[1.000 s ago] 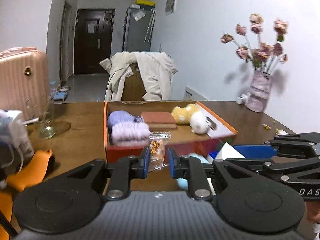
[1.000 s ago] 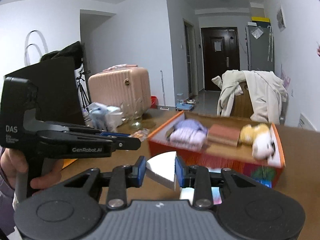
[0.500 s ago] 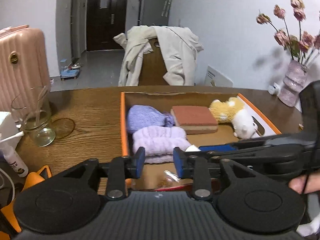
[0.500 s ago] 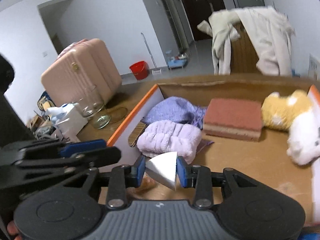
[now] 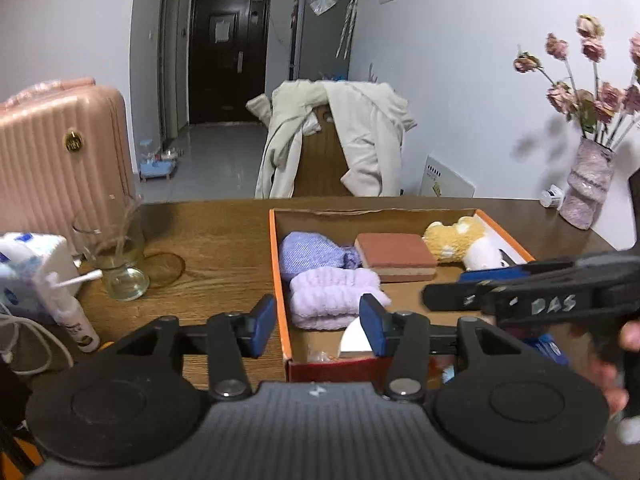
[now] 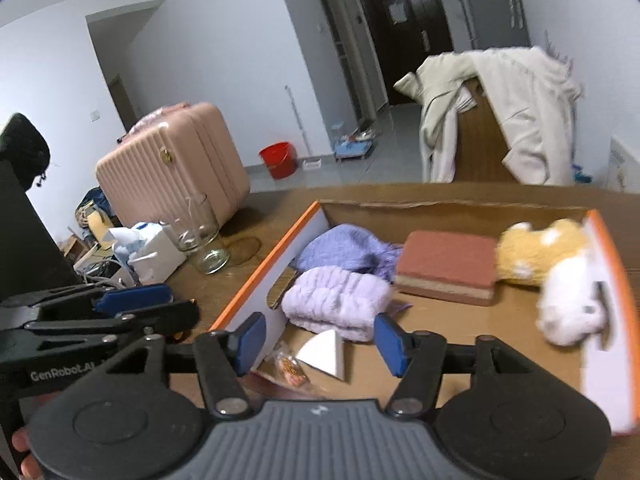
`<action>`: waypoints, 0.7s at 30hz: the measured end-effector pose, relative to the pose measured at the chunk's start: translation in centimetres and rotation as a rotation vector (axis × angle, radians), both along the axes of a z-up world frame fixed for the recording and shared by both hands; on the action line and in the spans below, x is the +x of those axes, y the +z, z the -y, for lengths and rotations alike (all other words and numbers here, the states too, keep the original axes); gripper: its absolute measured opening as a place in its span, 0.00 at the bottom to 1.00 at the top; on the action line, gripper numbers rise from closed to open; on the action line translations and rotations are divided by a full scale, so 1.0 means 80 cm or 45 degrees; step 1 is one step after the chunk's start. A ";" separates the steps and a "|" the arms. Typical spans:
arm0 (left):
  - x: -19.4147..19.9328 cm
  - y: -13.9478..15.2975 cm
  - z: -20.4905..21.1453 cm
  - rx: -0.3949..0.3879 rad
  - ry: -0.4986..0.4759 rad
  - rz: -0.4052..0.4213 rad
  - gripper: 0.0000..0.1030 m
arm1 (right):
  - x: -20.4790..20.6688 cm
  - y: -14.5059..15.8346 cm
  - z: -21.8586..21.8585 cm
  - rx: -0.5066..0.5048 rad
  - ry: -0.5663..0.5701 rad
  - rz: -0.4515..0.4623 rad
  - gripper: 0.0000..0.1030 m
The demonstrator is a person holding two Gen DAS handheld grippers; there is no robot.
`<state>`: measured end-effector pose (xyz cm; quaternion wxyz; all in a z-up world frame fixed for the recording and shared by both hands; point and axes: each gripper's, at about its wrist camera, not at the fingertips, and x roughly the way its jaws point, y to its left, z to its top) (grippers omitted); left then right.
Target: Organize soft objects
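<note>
You are working over a brown wooden counter in a white-walled room, with a dark door at the far end and a chair draped in a pale coat just behind the counter. A pink suitcase is standing off to your left, a glass jar is sitting near it on the counter, and a vase of dried flowers is standing at the far right.

The orange-rimmed cardboard box is lying open-topped before you, its near floor mostly bare. Along its far side are lying a blue knit cloth, a lilac fluffy towel, a brick-red sponge and a yellow-and-white plush toy.

Your right gripper is hovering over the box's near end with its jaws spread wide, holding nothing; a white wedge and a snack packet are lying on the box floor between and just below them. Your left gripper is also hanging with jaws spread, straddling the box's left wall.
</note>
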<state>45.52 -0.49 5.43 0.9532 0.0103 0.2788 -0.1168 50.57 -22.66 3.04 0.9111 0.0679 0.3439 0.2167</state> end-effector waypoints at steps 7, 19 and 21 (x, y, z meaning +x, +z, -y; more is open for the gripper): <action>-0.092 0.020 0.007 0.017 -0.017 0.103 0.54 | -0.120 0.044 0.040 -0.087 -0.023 0.179 0.60; -0.268 -0.010 0.032 -0.004 -0.053 0.166 0.65 | -0.318 0.022 0.058 -0.161 -0.094 0.330 0.66; -0.291 -0.018 0.035 -0.010 -0.037 0.159 0.66 | -0.344 0.014 0.058 -0.165 -0.116 0.348 0.66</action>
